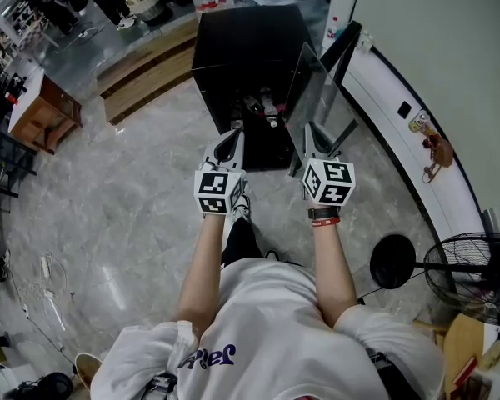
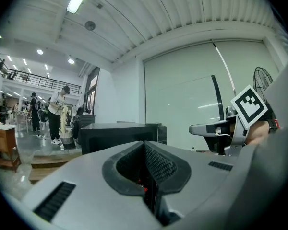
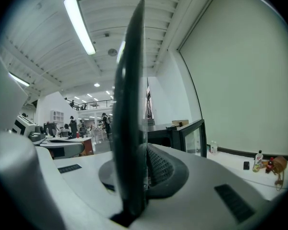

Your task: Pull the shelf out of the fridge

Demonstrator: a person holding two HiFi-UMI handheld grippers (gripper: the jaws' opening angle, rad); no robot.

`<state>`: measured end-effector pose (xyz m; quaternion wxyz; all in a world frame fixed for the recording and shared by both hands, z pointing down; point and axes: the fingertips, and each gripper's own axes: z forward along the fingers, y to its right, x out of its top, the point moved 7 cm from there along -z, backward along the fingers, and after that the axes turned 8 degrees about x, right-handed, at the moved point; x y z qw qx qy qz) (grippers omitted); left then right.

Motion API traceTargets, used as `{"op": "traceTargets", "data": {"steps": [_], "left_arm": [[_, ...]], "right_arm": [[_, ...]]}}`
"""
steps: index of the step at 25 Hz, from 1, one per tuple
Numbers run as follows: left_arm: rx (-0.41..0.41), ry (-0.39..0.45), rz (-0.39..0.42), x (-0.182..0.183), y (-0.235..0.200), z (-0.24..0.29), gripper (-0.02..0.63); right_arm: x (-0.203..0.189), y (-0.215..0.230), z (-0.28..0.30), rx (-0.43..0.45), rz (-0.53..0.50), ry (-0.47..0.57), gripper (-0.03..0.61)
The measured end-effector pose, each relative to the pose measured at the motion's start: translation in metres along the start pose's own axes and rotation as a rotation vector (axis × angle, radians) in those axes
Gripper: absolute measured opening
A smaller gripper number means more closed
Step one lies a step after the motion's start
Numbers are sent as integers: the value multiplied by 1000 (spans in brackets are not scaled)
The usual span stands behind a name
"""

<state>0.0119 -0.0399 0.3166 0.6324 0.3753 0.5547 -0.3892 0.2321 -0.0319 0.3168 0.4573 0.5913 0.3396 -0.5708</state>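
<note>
A black mini fridge (image 1: 250, 40) stands on the floor ahead with its glass door (image 1: 347, 50) swung open to the right. Bottles show in its open front (image 1: 262, 107). The shelf (image 1: 307, 90), a glass pane with a dark rim, stands on edge outside the fridge, and my right gripper (image 1: 311, 130) is shut on its near edge. In the right gripper view the shelf's rim (image 3: 129, 119) runs upright between the pads. My left gripper (image 1: 233, 133) hangs beside it before the fridge opening, with its jaws together and nothing in them. The left gripper view shows the fridge top (image 2: 120, 131).
A floor fan (image 1: 475, 273) and a round black base (image 1: 393, 261) stand at the lower right. A white ledge (image 1: 400, 98) with a small toy runs along the right wall. Wooden steps (image 1: 146, 73) and a wooden table (image 1: 42, 115) lie to the left.
</note>
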Motion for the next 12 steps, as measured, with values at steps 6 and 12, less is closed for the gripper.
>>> {"op": "traceTargets", "data": {"steps": [6,12], "left_arm": [[-17,-6,3,2,9,8,20],[-42,-19,9,-2,25,22,20]], "right_arm": [[0,9,-4,-12,11,2,25],[-1,23,-3,-17,11,3,25]]}}
